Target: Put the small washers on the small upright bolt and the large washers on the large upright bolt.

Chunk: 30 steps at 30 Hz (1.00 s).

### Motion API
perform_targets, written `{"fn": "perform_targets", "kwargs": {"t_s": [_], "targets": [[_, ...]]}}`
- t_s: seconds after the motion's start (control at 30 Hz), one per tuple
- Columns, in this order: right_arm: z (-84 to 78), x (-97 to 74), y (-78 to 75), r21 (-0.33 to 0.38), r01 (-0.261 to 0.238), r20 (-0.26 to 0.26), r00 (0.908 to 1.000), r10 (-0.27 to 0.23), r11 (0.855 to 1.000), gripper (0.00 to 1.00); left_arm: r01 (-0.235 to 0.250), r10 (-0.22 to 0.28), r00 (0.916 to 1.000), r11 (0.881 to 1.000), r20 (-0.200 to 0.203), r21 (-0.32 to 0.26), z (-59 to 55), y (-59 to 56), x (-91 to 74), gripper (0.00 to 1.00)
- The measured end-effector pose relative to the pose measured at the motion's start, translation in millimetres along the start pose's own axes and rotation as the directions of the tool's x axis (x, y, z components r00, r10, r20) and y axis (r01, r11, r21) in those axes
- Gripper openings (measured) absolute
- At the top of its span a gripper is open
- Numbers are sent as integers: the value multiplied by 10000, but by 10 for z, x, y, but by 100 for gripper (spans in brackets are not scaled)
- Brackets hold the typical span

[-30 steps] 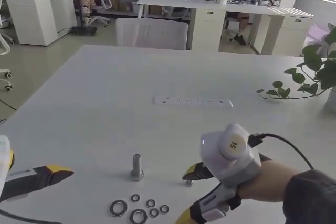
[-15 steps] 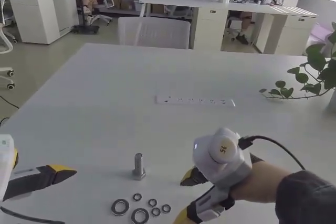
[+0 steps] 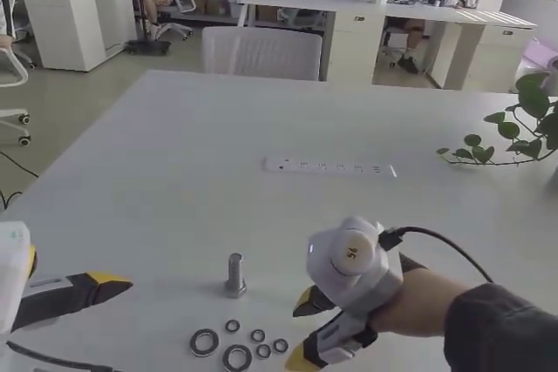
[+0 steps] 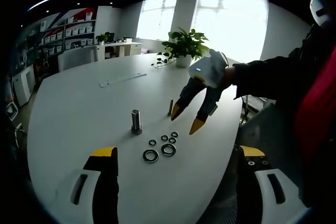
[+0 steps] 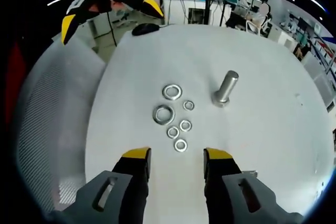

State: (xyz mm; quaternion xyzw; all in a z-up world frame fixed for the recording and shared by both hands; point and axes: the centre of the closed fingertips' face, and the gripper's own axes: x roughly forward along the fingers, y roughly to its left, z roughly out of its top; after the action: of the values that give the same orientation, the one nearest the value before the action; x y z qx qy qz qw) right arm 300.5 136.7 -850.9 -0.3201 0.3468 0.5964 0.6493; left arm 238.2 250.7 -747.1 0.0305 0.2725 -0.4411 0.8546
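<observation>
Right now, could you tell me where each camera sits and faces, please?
Head view: on the headset, looking down at the large bolt and washers; right gripper and sleeve show.
Left gripper view: on the left gripper, facing the right gripper across the washers; own fingers show.
Right gripper view: on that gripper, facing the left gripper beyond the washers; own fingers show.
All three share the large bolt and washers.

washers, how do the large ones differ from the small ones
Size: the large washers are wider rings with bigger holes than the small washers. Count: two large washers, four small washers. Place: in the right gripper view the small washers mostly lie nearer the right hand-held gripper than the large washers. Both are metal rings lying flat on the table.
</observation>
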Motion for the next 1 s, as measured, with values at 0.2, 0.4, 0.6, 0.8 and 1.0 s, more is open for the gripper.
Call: {"fn": "perform_targets", "kwargs": {"t_s": [0.2, 0.4, 0.6, 0.8, 1.0], "targets": [[-5, 56, 26, -62, -112, -151, 9998, 111, 9999, 39, 24, -24, 10000, 10000, -4, -11, -6, -3, 8, 94], [-12, 100, 27, -136, -144, -308, 9994, 140, 9998, 34, 26, -26, 10000, 10000, -2, -22, -13, -6, 3, 94], [-19, 129, 24, -184, -135, -432, 9990, 127, 9997, 31, 64, -64, 10000, 10000, -27, -20, -20, -19, 8, 94], [-20, 164, -1, -202, -100, -550, 9984, 88, 9997, 28, 110, -110, 9999, 9999, -36, -24, -21, -34, 9, 94], [-30, 198, -11, -313, -74, -727, 9973, 51, 9995, 25, 84, -84, 10000, 10000, -29, -46, -36, -22, -3, 93]]}}
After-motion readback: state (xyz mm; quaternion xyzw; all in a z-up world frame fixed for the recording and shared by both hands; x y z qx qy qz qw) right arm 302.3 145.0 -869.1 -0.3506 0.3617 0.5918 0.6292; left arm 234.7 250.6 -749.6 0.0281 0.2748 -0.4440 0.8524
